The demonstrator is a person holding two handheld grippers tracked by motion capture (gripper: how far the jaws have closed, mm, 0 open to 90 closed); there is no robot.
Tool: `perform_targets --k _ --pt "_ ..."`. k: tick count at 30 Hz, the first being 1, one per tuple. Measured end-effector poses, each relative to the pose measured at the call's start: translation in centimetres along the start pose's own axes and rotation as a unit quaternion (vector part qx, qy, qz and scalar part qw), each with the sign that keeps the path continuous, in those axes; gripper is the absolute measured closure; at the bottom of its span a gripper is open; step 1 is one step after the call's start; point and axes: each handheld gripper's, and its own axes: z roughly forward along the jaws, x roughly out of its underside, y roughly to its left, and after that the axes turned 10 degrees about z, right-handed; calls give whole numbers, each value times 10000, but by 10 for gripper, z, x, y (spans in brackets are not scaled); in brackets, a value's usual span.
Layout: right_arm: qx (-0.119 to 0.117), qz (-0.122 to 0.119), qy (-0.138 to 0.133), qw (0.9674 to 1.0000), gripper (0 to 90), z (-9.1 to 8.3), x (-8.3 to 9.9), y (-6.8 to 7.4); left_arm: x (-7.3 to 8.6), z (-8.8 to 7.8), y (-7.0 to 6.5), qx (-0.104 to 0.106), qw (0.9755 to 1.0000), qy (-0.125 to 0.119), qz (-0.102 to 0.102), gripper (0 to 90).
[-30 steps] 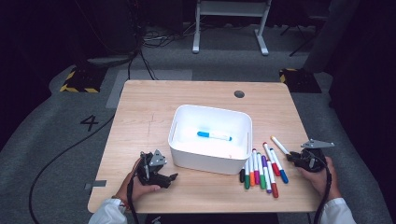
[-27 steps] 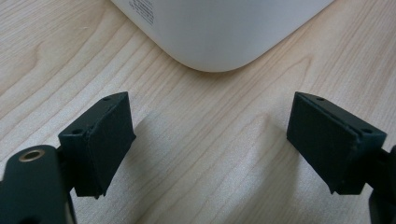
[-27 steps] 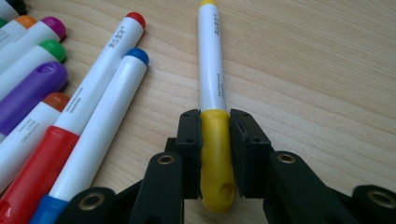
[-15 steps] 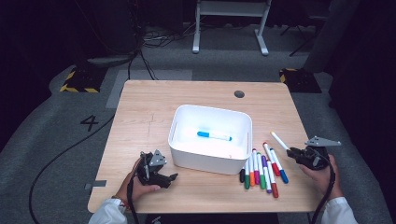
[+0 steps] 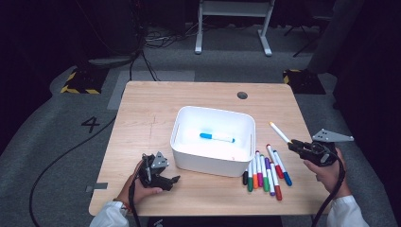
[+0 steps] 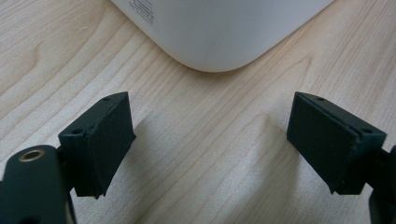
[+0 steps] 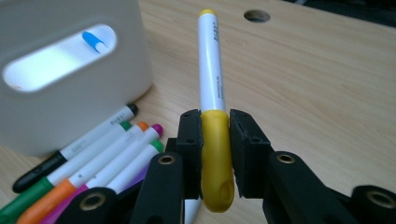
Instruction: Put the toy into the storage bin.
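My right gripper (image 5: 294, 144) (image 7: 215, 135) is shut on the yellow cap end of a yellow marker (image 5: 280, 133) (image 7: 211, 74), held above the table to the right of the white bin (image 5: 213, 161). A blue marker (image 5: 216, 137) lies inside the bin. Several coloured markers (image 5: 265, 170) (image 7: 93, 154) lie in a row on the table beside the bin's right front corner. My left gripper (image 5: 163, 182) (image 6: 210, 149) rests open on the table at the bin's front left corner (image 6: 219, 42), nothing between its pads.
The wooden table (image 5: 151, 113) has a round cable hole (image 5: 242, 95) at the back right. A person's hands hold both grippers near the front edge. Cables and a white stand are on the floor beyond the table.
My right gripper has lifted the yellow marker off the table and carried it slightly toward the bin. The left gripper has stayed where it was.
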Motion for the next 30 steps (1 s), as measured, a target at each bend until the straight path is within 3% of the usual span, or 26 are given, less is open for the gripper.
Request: perform_targets --k 14,23,30 --pt "-308 -566 -307 9975 750 -13 -47 40 0 0 0 2 10000 -1 -2 148" --pt "-599 -808 -362 9943 750 -4 -71 63 0 0 0 1 10000 -1 -1 148" --pt "-807 -1043 -258 9909 750 11 -83 84 0 0 0 2 10000 0 -1 148"
